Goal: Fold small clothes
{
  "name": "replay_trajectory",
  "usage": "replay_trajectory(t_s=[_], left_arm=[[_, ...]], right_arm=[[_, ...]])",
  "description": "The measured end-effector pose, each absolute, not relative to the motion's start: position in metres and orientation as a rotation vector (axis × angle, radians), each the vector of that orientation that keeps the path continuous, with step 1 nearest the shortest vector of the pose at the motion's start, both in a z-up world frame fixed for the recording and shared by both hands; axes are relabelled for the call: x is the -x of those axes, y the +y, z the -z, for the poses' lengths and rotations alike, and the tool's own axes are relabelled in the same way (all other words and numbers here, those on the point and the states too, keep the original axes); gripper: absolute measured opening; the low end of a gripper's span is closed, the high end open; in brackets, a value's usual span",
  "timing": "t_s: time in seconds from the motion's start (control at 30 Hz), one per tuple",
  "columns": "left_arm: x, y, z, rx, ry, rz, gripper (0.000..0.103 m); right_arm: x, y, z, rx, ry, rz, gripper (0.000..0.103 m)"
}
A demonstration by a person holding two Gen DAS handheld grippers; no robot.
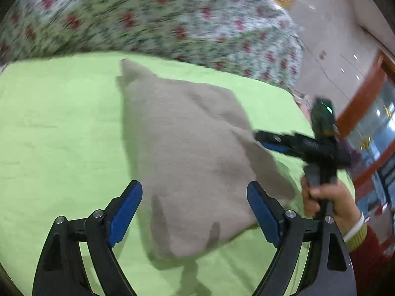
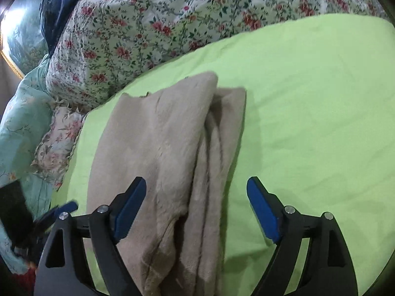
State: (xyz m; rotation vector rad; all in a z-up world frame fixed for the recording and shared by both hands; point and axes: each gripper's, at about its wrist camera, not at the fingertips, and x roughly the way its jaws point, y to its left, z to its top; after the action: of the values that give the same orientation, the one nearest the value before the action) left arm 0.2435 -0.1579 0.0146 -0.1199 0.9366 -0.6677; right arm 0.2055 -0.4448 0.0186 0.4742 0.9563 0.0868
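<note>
A beige fleece garment (image 1: 187, 148) lies folded on the light green sheet (image 1: 61, 128); the left wrist view is blurred by motion. My left gripper (image 1: 197, 197) hovers over the garment's near end, open, its blue pads (image 1: 126, 212) apart and holding nothing. The right gripper (image 1: 261, 141), held by a hand (image 1: 328, 197), is at the garment's right edge. In the right wrist view the garment (image 2: 160, 148) shows stacked layers with folds along its right side. My right gripper (image 2: 197, 192) stands open above its near end, with nothing held between the pads (image 2: 261, 209).
A floral quilt (image 2: 148, 32) is heaped along the far side of the green sheet (image 2: 308, 98). A teal cover and a small floral pillow (image 2: 56, 143) lie off the sheet's left edge. Tiled floor and a wooden cabinet (image 1: 363, 103) are to the right of the bed.
</note>
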Motion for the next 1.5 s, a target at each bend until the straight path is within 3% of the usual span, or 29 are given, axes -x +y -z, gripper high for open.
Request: replay_trajectory(t_s=[0.37,0.47,0.5,0.53,0.63,0.73,1.13,1.3,1.5], left_arm=[[-0.306,-0.172,0.047,0.245,1.123,0.695,0.089],[-0.316,-0.18,0.06,0.263,1.145,0.716,0.083],[-0.317,-0.182,0.063,0.274,1.152,0.727,0.073],[-0.319,-0.182,0.065,0.284,1.157,0.732,0.068],[-0.314,-0.184,0.058,0.26,1.118,0.732,0.053],[-0.303,-0.177,0.045,0.253,1.088,0.731,0.047],[-0.216,-0.024,-0.026,0.212,0.941,0.59,0.047],[-0.192,0.023,0.002,0.22,0.995,0.512,0.048],[-0.178,0.035,0.019,0.226,0.981,0.497,0.06]], right_arm=[[-0.228,-0.439,0.004,-0.531,1.017,-0.137,0.085],[-0.236,-0.438,0.014,-0.548,1.036,-0.15,0.084],[-0.238,-0.438,0.017,-0.551,1.04,-0.155,0.072],[-0.24,-0.435,0.02,-0.556,1.043,-0.166,0.054],[-0.238,-0.428,0.015,-0.555,1.038,-0.167,0.041],[-0.232,-0.415,0.0,-0.535,1.009,-0.17,0.037],[-0.214,-0.276,-0.017,-0.512,0.956,-0.464,0.035],[-0.207,-0.231,0.011,-0.484,1.027,-0.5,0.035],[-0.195,-0.233,0.027,-0.488,1.058,-0.441,0.039]])
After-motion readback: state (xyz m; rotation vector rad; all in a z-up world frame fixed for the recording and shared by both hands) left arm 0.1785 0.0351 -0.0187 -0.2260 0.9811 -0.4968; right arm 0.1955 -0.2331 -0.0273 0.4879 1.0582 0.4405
